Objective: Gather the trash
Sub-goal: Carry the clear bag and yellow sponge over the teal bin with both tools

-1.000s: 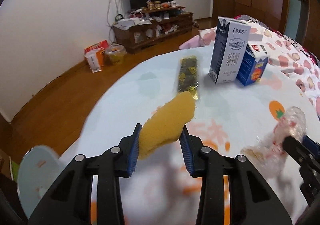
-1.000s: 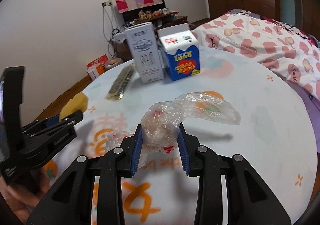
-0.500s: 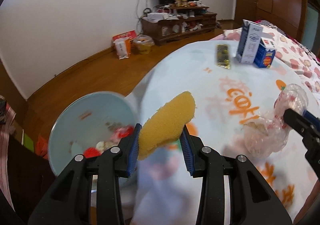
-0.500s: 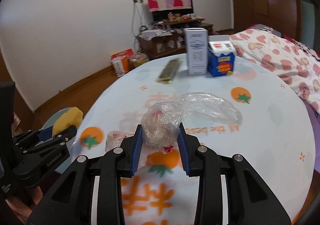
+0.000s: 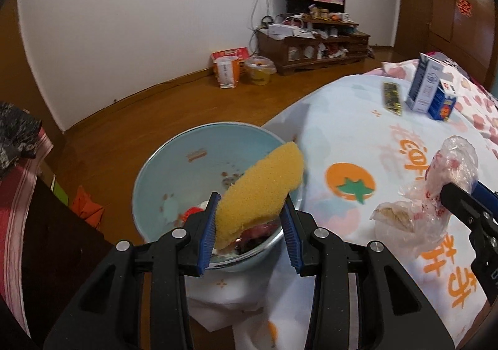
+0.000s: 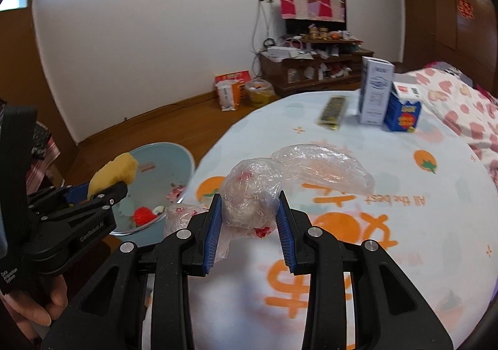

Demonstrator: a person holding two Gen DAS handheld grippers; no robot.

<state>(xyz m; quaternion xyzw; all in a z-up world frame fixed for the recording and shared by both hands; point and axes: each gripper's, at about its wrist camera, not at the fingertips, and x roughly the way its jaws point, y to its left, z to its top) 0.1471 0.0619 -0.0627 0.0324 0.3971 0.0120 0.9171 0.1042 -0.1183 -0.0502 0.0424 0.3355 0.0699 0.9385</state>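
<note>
Left gripper (image 5: 250,222) pinching yellow sponge (image 5: 263,191) over bin (image 5: 162,163), right gripper (image 6: 249,222) clamping plastic bag (image 6: 250,196)

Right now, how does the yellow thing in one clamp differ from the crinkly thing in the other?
The yellow sponge is opaque, porous and keeps its shape; the clear plastic bag is see-through and crumpled. The left gripper holds the sponge above the blue bin; the right gripper holds the bag over the table. Both are pinched between blue pads.

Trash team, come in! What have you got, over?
Left gripper shut on yellow sponge, above blue bin. Right gripper shut on plastic bag, over table. Nothing blocking bin.
</note>
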